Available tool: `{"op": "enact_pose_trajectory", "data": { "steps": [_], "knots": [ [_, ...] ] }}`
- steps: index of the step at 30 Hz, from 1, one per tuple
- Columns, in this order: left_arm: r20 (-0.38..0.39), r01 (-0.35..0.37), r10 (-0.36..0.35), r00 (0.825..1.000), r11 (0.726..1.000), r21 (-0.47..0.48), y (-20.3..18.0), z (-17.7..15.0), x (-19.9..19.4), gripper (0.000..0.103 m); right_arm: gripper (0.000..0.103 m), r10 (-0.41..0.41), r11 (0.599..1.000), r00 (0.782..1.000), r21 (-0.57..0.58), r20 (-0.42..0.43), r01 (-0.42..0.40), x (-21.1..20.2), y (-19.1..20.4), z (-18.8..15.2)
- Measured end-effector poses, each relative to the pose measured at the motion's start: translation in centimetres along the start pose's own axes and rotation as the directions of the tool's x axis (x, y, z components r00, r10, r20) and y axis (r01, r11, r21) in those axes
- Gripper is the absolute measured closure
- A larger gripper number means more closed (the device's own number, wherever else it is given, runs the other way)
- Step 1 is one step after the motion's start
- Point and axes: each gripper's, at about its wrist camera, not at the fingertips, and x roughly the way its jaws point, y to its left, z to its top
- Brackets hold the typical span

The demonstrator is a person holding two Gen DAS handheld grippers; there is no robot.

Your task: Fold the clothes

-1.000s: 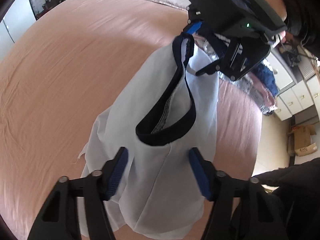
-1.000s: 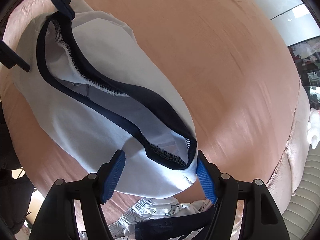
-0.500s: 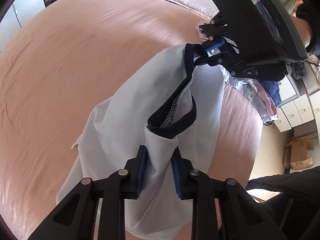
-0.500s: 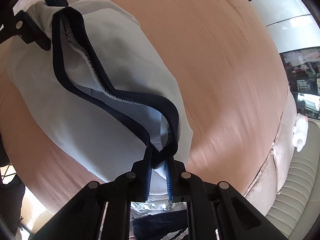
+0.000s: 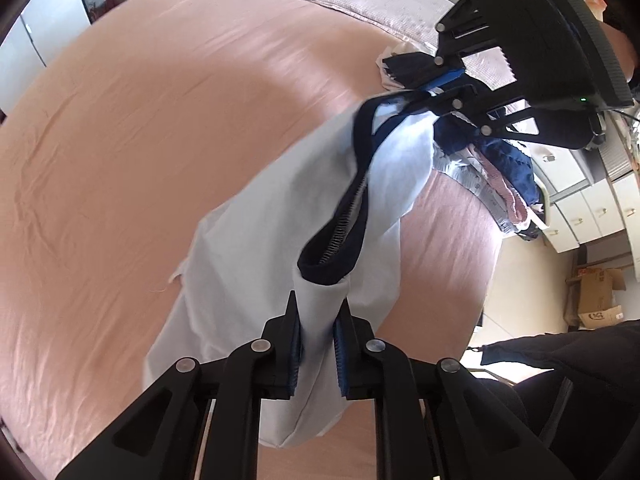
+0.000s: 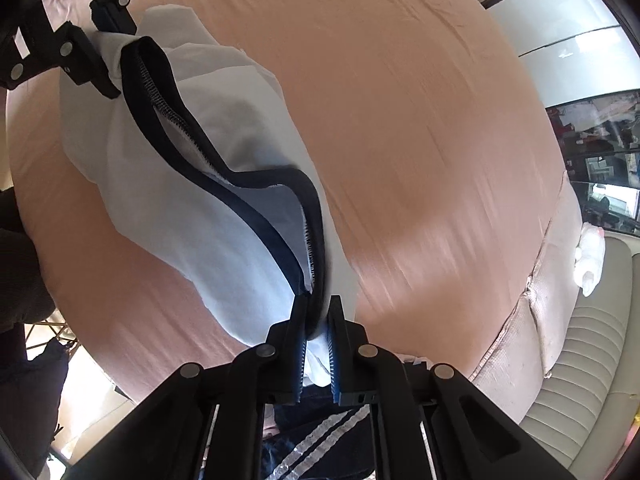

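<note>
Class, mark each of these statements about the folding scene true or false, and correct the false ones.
1. Both grippers are clamped on the same white garment. True: left gripper, right gripper.
2. The garment's neckline trim is red. False: it is dark navy.
3. The garment lies flat and untouched on the bed. False: it hangs from the two grippers above the pink bedsheet.
4. A pile of other clothes sits near the bed's edge. True.
5. The left gripper stands wide open. False: its jaws have just been closing and now pinch the fabric.
</note>
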Motion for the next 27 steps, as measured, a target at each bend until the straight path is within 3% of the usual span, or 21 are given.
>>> {"op": "enact_pose_trajectory", "data": {
  "steps": [8,13,17,19,23,25,26,27],
  "knots": [
    [0.015,-0.067,0.067,0.998,0.997,-0.026,0.6,-1.1,-4.9,0.091,0.098,-0.013,0.999,0.998,0.037,0.067,0.01,-5.3,-0.6,0.2],
    [0.089,-0.1,0.107,0.99,0.992,-0.081,1.9,-0.9,-9.1,0.091,0.098,-0.083,0.994,0.991,0.077,0.108,0.075,-7.8,-3.3,1.3],
    [0.11,0.005,0.009,0.994,0.992,-0.122,3.2,-0.8,-10.4,0.091,0.098,-0.059,0.995,0.988,0.092,0.142,0.046,-9.7,-3.8,1.9],
    [0.089,-0.025,0.032,0.996,0.997,-0.072,2.3,-0.8,-9.6,0.09,0.097,-0.032,0.998,0.99,0.064,0.137,0.024,-8.9,-3.2,1.3],
    [-0.03,-0.065,0.066,0.997,0.997,0.037,0.5,-0.7,-6.2,0.087,0.097,-0.005,0.999,0.998,0.041,0.058,0.003,-6.3,-1.9,0.2],
    [-0.068,-0.066,0.07,0.995,0.996,0.065,0.0,-0.6,-4.6,0.073,0.096,-0.006,1.0,1.0,0.01,0.024,0.006,-4.7,-0.9,-0.5],
    [-0.081,-0.071,0.077,0.994,0.995,0.073,-0.1,-0.7,-4.1,0.041,0.093,-0.003,1.0,1.0,-0.007,0.013,0.004,-3.9,-0.4,-0.9],
    [-0.091,-0.073,0.081,0.993,0.994,0.08,-0.1,-0.7,-3.7,0.004,0.083,0.001,1.0,1.0,-0.019,0.009,-0.001,-3.5,-0.2,-1.1]
  ]
}}
